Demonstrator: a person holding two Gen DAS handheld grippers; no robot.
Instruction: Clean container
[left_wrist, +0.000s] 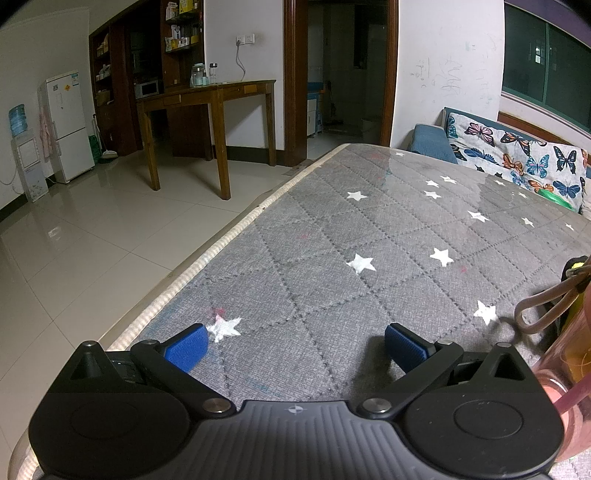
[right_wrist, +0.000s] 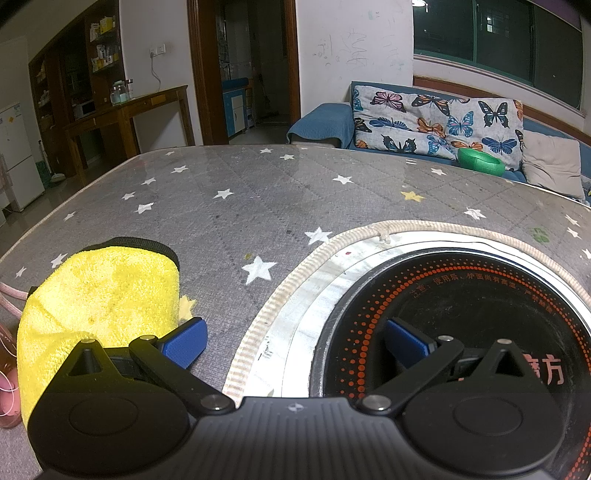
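Observation:
A pink see-through bottle (left_wrist: 569, 365) with a beige carry loop (left_wrist: 543, 306) stands at the right edge of the left wrist view, just right of my open, empty left gripper (left_wrist: 295, 343). In the right wrist view the bottle (right_wrist: 8, 376) shows at the far left edge. A yellow cloth (right_wrist: 99, 306) with a black hem lies on the table, left of my open, empty right gripper (right_wrist: 295, 343). The gripper's left finger (right_wrist: 186, 345) is at the cloth's right edge.
The table (left_wrist: 332, 229) has a grey quilted cover with white stars under glass. A round black induction hob (right_wrist: 461, 317) is set into it at the right. A sofa with butterfly cushions (right_wrist: 436, 118) and a green ring (right_wrist: 480, 160) stand behind. Tiled floor (left_wrist: 92, 236) is to the left.

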